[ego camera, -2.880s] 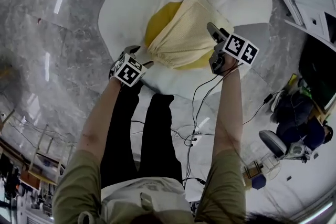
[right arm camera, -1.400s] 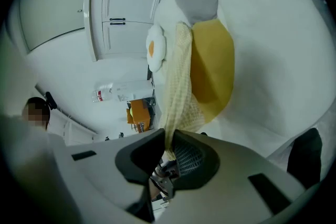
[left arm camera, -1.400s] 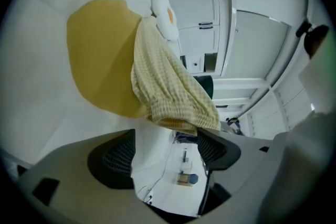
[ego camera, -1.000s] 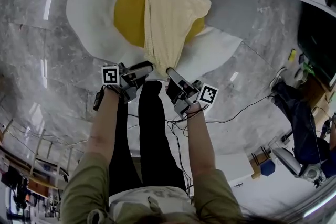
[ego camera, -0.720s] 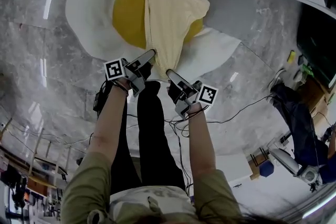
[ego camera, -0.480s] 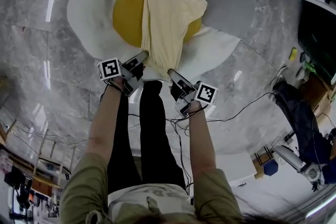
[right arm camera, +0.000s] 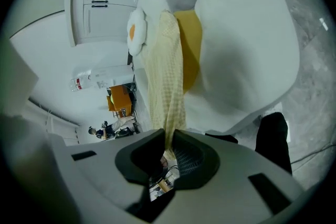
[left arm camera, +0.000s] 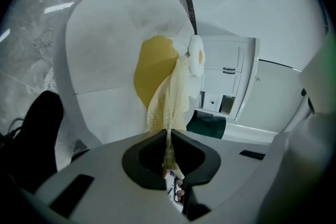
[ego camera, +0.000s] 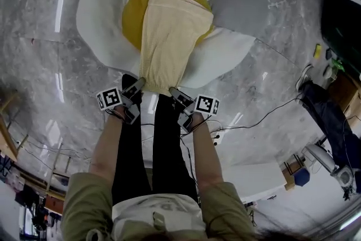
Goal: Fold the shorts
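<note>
Slippage is the main risk. Each gripper bites only a thin margin of cloth at the hem, so a quick lift or an uneven pull could tug a corner free. The shorts [ego camera: 169, 42] look doubled lengthwise already. If a gripper has caught only the top layer, the lower one would probably sag away and spoil the crease. Carrying 1 corner ahead of the other would likely skew the fold. Dragging instead of lifting could ruck the egg-shaped rug [ego camera: 101, 20] underneath.

The shorts lie on that rug, partly over its yellow yolk [ego camera: 131, 14], in a long pale strip. In the head view they run from the person's feet toward 12 o'clock, with the far end at about 1 o'clock.

The left gripper [ego camera: 138, 83] is at the strip's 7 o'clock corner. Its jaws have just been closing and now pinch a fold of yellow fabric between them. The right gripper [ego camera: 172, 90] is at the 5 o'clock corner, its jaws narrow and clamped on the hem. The 2 grippers are close together, with the near hem drawn between them. Both point toward 12 o'clock along the cloth.
</note>
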Tool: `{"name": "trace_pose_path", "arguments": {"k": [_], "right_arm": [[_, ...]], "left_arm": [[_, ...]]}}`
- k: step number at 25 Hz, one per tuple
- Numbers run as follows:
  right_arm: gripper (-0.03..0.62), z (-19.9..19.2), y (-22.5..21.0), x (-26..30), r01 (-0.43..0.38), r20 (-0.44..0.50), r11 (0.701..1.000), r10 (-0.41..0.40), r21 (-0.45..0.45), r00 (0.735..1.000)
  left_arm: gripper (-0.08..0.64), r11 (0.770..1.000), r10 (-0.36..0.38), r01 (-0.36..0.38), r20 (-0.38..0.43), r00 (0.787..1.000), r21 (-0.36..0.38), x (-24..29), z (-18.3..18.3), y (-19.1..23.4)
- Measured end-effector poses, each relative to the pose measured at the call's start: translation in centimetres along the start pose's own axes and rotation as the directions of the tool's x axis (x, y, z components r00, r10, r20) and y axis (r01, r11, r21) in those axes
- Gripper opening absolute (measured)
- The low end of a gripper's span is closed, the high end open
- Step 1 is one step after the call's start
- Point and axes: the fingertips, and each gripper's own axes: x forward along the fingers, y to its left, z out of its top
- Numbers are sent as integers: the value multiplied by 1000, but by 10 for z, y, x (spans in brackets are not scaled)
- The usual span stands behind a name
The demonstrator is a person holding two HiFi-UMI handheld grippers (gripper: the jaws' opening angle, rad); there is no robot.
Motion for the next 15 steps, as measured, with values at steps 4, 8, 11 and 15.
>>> {"name": "trace_pose_path", "arguments": {"k": [4, 8, 11, 15], "right_arm": [[67, -28, -11, 4, 13, -28, 998, -11, 66, 1000], [67, -16, 1, 4, -43, 24, 993, 40, 107, 999], [67, 15, 24, -4, -104, 92, 976, 88, 191, 992], [69, 75, 56, -4, -195, 174, 946, 153, 258, 973]], "left_arm": [[29, 997, 81, -81, -9, 997, -1, -27, -14, 20], [29, 994, 93, -91, -25, 995, 59, -13, 6, 6], [29, 991, 73, -69, -30, 997, 111, 13, 33, -30], [29, 994, 40, -37, -26, 999, 102, 51, 75, -75]]}}
